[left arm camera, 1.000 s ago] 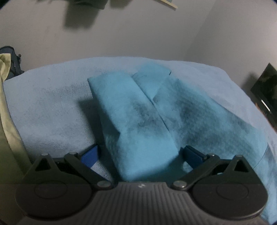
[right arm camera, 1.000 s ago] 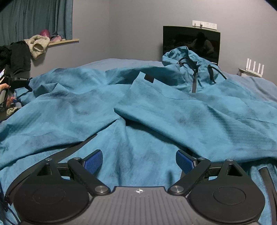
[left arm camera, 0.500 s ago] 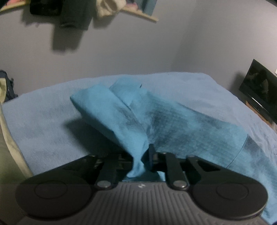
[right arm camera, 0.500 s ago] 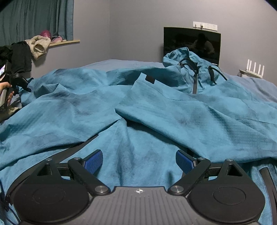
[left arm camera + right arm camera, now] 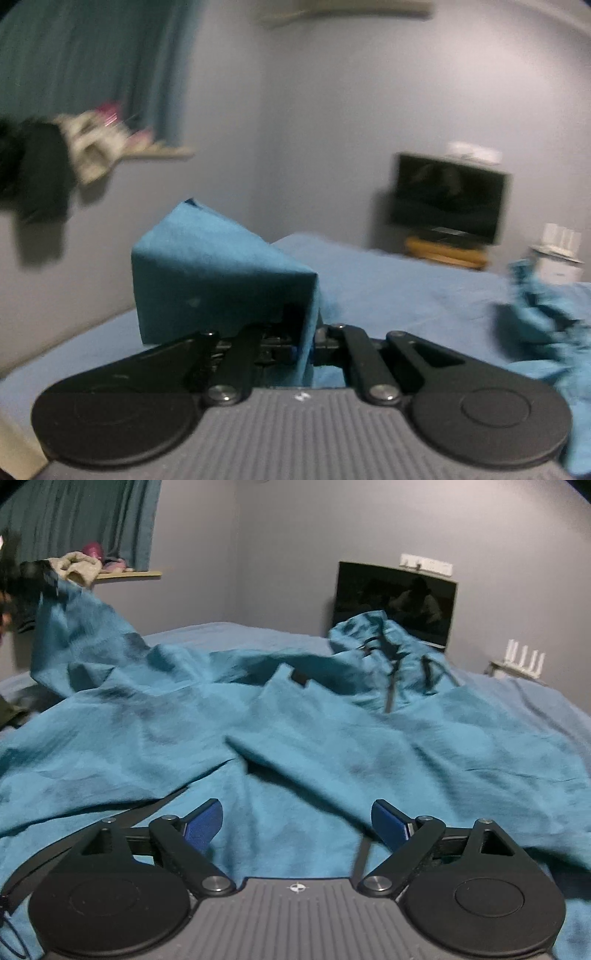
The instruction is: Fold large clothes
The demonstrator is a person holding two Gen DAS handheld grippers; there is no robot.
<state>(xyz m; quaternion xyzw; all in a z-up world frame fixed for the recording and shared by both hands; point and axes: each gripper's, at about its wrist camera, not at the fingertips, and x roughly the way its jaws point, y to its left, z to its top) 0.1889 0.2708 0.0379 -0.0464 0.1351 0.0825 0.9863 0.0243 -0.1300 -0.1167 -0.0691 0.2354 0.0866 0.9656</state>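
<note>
A large teal hooded jacket [image 5: 332, 746] lies spread over the bed, its hood [image 5: 384, 642] at the far side. My left gripper [image 5: 304, 343] is shut on the end of one sleeve [image 5: 221, 280], which stands up in a stiff fold above the bed. In the right wrist view that sleeve [image 5: 74, 635] rises to the upper left, where the left gripper shows only as a dark blur. My right gripper [image 5: 297, 819] hovers low over the jacket's near part. Its jaws are closing slightly but stay wide, with cloth under them and none pinched.
The bed [image 5: 229, 635] has a pale blue sheet. A dark TV [image 5: 395, 598] stands against the far wall, with a white router [image 5: 524, 657] to its right. A shelf [image 5: 125, 574] under the curtain holds bunched clothes. The left wrist view is motion-blurred.
The left gripper shut on the sleeve end, then rose and swung round with it, so the sleeve now hangs lifted. The right gripper stayed in place, its jaws a little narrower.
</note>
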